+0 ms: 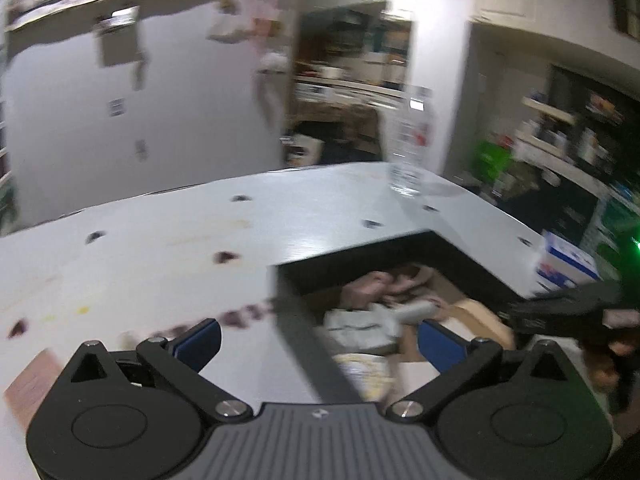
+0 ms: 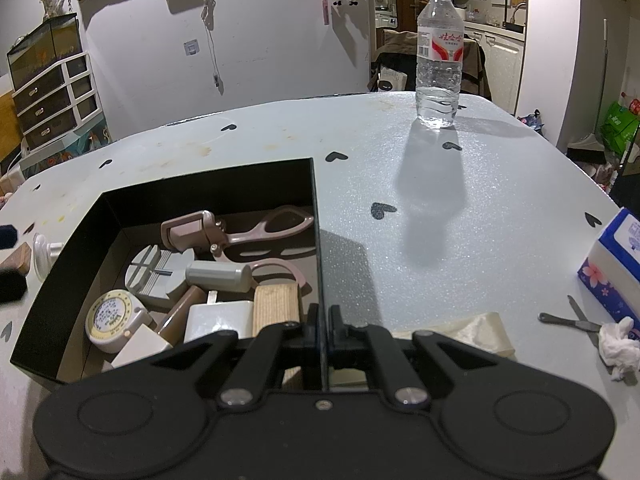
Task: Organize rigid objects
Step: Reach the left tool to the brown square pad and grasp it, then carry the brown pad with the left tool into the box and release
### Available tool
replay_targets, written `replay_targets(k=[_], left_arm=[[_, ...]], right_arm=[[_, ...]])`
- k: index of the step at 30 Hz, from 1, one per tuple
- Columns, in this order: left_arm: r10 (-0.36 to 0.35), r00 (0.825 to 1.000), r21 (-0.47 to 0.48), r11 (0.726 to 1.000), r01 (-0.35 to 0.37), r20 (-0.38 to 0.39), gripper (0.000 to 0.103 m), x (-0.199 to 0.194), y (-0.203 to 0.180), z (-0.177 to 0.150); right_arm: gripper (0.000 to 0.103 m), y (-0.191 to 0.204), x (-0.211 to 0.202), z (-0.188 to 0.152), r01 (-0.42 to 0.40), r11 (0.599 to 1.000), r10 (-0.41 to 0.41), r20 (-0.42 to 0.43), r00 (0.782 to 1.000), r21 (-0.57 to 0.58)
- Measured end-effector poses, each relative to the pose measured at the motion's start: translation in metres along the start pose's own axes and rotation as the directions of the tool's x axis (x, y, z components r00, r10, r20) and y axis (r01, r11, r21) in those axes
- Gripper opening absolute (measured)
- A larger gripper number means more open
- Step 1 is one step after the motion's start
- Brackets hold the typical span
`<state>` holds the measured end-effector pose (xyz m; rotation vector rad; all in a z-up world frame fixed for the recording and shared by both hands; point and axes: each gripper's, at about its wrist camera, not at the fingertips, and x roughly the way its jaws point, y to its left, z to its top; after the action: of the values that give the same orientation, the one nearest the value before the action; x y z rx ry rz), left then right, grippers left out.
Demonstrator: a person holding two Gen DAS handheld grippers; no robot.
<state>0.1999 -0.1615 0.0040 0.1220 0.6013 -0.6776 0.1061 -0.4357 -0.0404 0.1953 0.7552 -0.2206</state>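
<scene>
A black open box point(image 2: 80, 240) sits on the pale table and holds several rigid items: a pink clamp tool point(image 2: 192, 232), a grey cylinder point(image 2: 218, 276), a tape measure point(image 2: 110, 318), a white charger point(image 2: 218, 320) and a wooden block point(image 2: 276, 304). My right gripper point(image 2: 322, 326) is shut on the box's right wall point(image 2: 317, 240). My left gripper point(image 1: 318, 338) is open and empty above the box's left wall point(image 1: 304, 344); the view is blurred. The box's inside shows there too point(image 1: 384, 320).
A water bottle point(image 2: 438, 56) stands at the table's far side, also in the left view point(image 1: 408, 148). A tissue pack point(image 2: 616, 264), crumpled tissue point(image 2: 618, 344), a metal nail file point(image 2: 568, 322) and a pale cloth point(image 2: 476, 328) lie at right. A wooden piece point(image 2: 18, 258) and white object point(image 2: 44, 254) lie left of the box.
</scene>
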Motion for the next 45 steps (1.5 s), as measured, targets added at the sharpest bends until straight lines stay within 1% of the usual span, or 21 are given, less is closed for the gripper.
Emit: replay_targets(k=[2, 4, 6, 8, 11, 15, 17, 18, 20, 21, 22, 23, 27, 32, 33, 34, 35, 40, 42, 43, 45], left_arm=[[0.055, 0.998, -0.055, 0.997, -0.055, 0.006, 0.103, -0.002, 0.016, -0.002], [0.115, 0.993, -0.119, 0.986, -0.114, 0.005, 0.103, -0.005, 0.033, -0.004], [0.175, 0.984, -0.201, 0.964, -0.172, 0.000, 0.103, -0.007, 0.052, -0.008], [0.238, 0.971, -0.288, 0.929, -0.231, -0.014, 0.103, -0.008, 0.069, -0.012], [0.326, 0.944, -0.398, 0.861, -0.318, -0.048, 0.103, -0.007, 0.093, -0.018], [0.389, 0.916, -0.521, 0.764, -0.381, -0.098, 0.103, -0.006, 0.118, -0.025], [0.422, 0.898, -0.560, 0.717, -0.416, -0.127, 0.103, -0.005, 0.129, -0.028], [0.437, 0.889, -0.570, 0.698, -0.432, -0.139, 0.103, -0.003, 0.132, -0.029], [0.473, 0.865, -0.587, 0.658, -0.472, -0.165, 0.103, 0.001, 0.138, -0.031], [0.492, 0.853, -0.588, 0.643, -0.491, -0.175, 0.103, 0.005, 0.141, -0.031], [0.517, 0.838, -0.578, 0.634, -0.514, -0.177, 0.103, 0.008, 0.143, -0.031], [0.535, 0.824, -0.566, 0.628, -0.534, -0.184, 0.103, 0.012, 0.146, -0.030], [0.566, 0.800, -0.516, 0.633, -0.577, -0.200, 0.102, 0.028, 0.150, -0.033], [0.636, 0.748, -0.422, 0.634, -0.647, -0.191, 0.096, 0.041, 0.148, -0.038], [0.649, 0.738, -0.406, 0.633, -0.659, -0.186, 0.092, 0.042, 0.148, -0.039], [0.660, 0.729, -0.391, 0.632, -0.669, -0.182, 0.084, 0.043, 0.148, -0.039], [0.672, 0.719, -0.377, 0.629, -0.680, -0.178, 0.083, 0.043, 0.148, -0.040], [0.655, 0.739, -0.366, 0.656, -0.660, -0.158, 0.082, 0.039, 0.150, -0.042], [0.641, 0.752, -0.368, 0.669, -0.646, -0.154, 0.081, 0.036, 0.150, -0.042], [0.621, 0.769, -0.381, 0.681, -0.625, -0.151, 0.081, 0.033, 0.150, -0.041], [0.573, 0.809, -0.395, 0.719, -0.572, -0.129, 0.081, 0.027, 0.144, -0.033]], right_arm=[[0.004, 0.000, 0.000, 0.000, 0.000, 1.000, 0.000, 0.000, 1.000, 0.000], [0.004, 0.000, 0.000, 0.000, -0.001, 1.000, 0.001, 0.000, 1.000, 0.000], [0.004, 0.000, 0.000, 0.000, 0.000, 1.000, 0.000, 0.000, 1.000, 0.000], [0.004, 0.000, 0.000, 0.000, 0.000, 1.000, 0.000, 0.000, 1.000, 0.000], [0.004, 0.002, 0.000, 0.001, 0.002, 1.000, -0.002, 0.000, 1.000, 0.000], [0.004, 0.002, 0.000, 0.001, 0.001, 1.000, -0.001, 0.002, 1.000, 0.004], [0.004, 0.003, 0.001, 0.001, 0.001, 1.000, -0.001, 0.003, 1.000, 0.005], [0.004, 0.002, 0.001, 0.001, 0.001, 1.000, -0.001, 0.002, 1.000, 0.005], [0.004, 0.002, 0.001, 0.001, 0.000, 1.000, 0.000, 0.003, 1.000, 0.005], [0.004, 0.002, 0.001, 0.001, 0.001, 1.000, -0.001, 0.003, 1.000, 0.004], [0.004, 0.001, 0.001, 0.000, 0.001, 1.000, -0.001, 0.003, 1.000, 0.005], [0.004, 0.001, 0.001, 0.000, 0.000, 1.000, 0.000, 0.003, 1.000, 0.006], [0.004, 0.002, 0.001, 0.001, -0.001, 1.000, 0.001, 0.003, 1.000, 0.005], [0.004, 0.001, 0.001, 0.001, -0.001, 1.000, 0.001, 0.003, 1.000, 0.006], [0.004, 0.002, 0.001, 0.001, 0.000, 1.000, 0.000, 0.003, 1.000, 0.006], [0.004, 0.002, 0.001, 0.001, 0.000, 1.000, 0.000, 0.003, 1.000, 0.005], [0.004, 0.001, 0.001, 0.001, -0.001, 1.000, 0.001, 0.003, 1.000, 0.006], [0.004, 0.001, 0.001, 0.001, 0.000, 1.000, 0.000, 0.003, 1.000, 0.006], [0.004, 0.001, 0.001, 0.001, 0.000, 1.000, 0.000, 0.003, 1.000, 0.005], [0.004, 0.001, 0.002, 0.001, 0.001, 1.000, -0.001, 0.003, 1.000, 0.005], [0.004, 0.001, 0.002, 0.001, 0.000, 1.000, 0.000, 0.002, 1.000, 0.005]])
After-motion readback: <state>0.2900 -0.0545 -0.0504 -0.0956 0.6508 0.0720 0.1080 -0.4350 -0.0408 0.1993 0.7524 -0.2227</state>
